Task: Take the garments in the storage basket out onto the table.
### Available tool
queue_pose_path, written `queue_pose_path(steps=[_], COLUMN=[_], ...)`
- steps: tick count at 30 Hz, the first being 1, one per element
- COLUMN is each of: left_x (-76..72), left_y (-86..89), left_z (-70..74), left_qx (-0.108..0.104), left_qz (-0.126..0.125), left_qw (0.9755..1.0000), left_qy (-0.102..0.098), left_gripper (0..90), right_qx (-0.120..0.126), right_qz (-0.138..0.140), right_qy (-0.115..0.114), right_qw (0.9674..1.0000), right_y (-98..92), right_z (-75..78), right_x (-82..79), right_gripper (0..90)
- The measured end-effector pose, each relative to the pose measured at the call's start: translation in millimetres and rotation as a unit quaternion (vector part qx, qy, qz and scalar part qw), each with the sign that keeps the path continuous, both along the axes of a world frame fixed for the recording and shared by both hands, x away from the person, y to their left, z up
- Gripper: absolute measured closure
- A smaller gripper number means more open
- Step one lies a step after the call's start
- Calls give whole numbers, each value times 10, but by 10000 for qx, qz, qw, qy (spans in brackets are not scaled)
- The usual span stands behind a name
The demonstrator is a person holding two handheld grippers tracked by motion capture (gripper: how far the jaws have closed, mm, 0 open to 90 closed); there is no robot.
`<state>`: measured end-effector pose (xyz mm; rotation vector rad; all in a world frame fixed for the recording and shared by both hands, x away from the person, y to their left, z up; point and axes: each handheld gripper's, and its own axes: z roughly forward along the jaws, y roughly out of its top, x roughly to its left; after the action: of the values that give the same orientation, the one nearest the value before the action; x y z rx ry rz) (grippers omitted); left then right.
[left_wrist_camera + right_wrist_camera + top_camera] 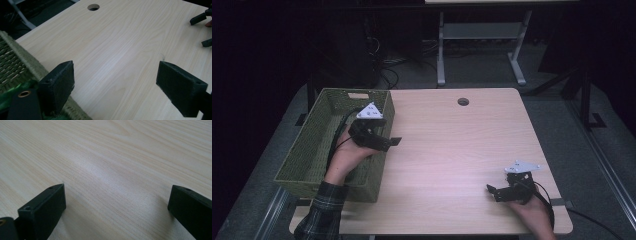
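Note:
A green woven basket (327,187) stands on the left part of the light wooden table (452,150). My left gripper (394,142) is held over the basket's right wall, pointing right across the table. In the left gripper view its jaws (116,75) stand wide apart with nothing between them, and the basket rim (22,57) runs beside the left jaw. Something bright green (10,93) lies inside the basket by that jaw. My right gripper (492,192) rests low near the table's front right corner, pointing left. It is open (117,197) over bare wood, holding nothing.
A round cable hole (463,101) sits near the table's far edge. The right gripper's two jaws (203,31) show far off in the left gripper view. Beyond the table are a dark floor, cables and another table's grey legs (441,60).

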<state>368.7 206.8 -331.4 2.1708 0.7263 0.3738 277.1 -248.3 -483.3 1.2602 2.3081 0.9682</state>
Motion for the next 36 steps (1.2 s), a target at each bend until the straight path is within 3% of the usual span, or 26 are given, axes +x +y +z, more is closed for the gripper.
queue_pose_path(steps=[20,22,36], left_x=[91,100,201], left_y=[496,548,823], left_z=[-18,-27,-194], left_qx=[177,205,299], left_qz=[582,632,1030], left_qw=[9981,9978,9940], left_qy=[33,43,203], left_gripper=[153,200,222], right_qx=[1,2,0], right_qz=[-2,-2,-2], right_qy=[1,1,0], right_qw=[10000,10000,10000], right_y=[0,0,0], right_z=[0,0,0], right_x=[0,0,0], right_gripper=[12,12,12])
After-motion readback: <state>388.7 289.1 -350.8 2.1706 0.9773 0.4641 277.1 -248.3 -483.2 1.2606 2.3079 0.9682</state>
